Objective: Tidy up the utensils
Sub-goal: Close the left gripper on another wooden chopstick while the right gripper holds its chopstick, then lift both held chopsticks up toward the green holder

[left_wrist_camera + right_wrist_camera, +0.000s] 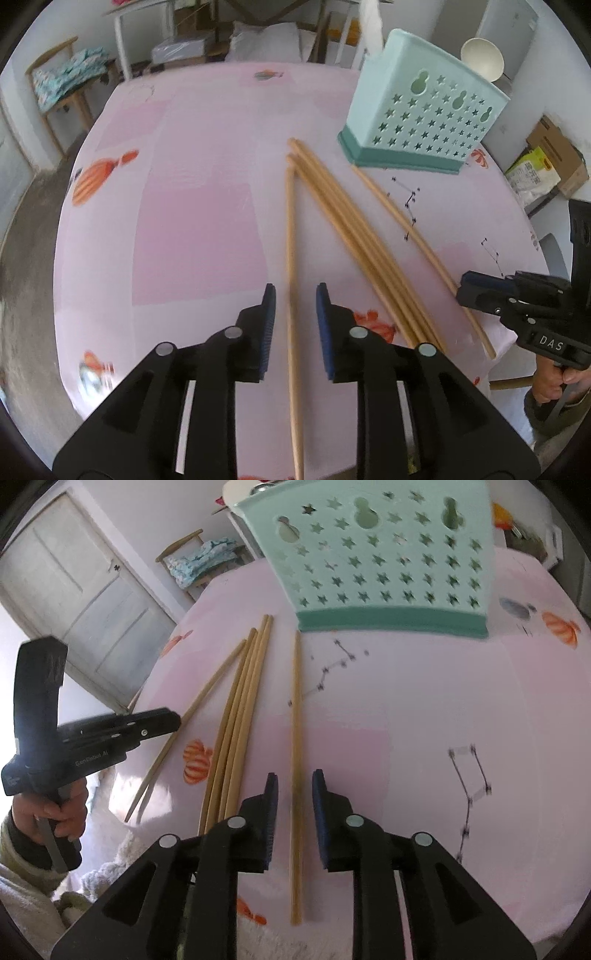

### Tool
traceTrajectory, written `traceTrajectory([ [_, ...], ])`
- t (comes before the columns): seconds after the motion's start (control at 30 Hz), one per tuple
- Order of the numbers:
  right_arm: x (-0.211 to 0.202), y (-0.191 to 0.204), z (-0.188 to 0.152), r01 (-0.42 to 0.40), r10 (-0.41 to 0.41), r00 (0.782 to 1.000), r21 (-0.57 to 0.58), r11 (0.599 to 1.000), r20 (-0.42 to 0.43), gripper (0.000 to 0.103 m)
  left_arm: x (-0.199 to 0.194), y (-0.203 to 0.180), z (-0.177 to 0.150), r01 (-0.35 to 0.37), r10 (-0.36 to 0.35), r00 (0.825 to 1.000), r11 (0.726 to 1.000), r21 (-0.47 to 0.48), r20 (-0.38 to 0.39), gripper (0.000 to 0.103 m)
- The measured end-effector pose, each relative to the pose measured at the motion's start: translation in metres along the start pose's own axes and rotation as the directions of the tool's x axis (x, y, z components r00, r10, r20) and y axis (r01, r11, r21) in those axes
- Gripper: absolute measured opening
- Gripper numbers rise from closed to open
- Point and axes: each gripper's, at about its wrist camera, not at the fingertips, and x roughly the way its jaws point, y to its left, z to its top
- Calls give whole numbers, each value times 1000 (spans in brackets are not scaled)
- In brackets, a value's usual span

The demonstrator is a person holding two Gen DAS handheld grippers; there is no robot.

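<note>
Several wooden chopsticks lie on a pink tablecloth. In the left wrist view my left gripper (295,295) is open, its jaws on either side of the leftmost chopstick (291,258). A bundle of three chopsticks (354,240) lies to its right, then a single one (417,236). In the right wrist view my right gripper (294,781) is open, its jaws on either side of that single chopstick (296,738). A mint-green utensil holder (421,110) with star-shaped holes stands beyond the chopsticks; it also shows in the right wrist view (384,554). Whether the pads touch the chopsticks, I cannot tell.
The round table (192,221) carries orange pumpkin prints. A white bowl (482,59) sits behind the holder. A wooden chair (62,81) with folded cloth stands at the far left, a cardboard box (554,155) at the right. A white door (74,590) is at the left.
</note>
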Motion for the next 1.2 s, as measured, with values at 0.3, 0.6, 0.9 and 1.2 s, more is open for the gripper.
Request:
traceTrajectory([
  [0.3,35,7,49,10,-10,1000,-82,997,0,20,42,-13,45,-51,56,998,989,139,-31,22],
  [0.6,55,9,76,51,-50,999,-118,992,6,7,57,-8,72,-80,82,997,987,137,-13,5],
  [0.9,38,2,54,55,-58,998,-108,993,-21,7,45,3,52,-78,81,996,993,90,-22,5],
  [1.2,48,9,63,40,-46,998,-152,988,-36,8,42,-4,48,-94,99,995,986,138,-31,7],
])
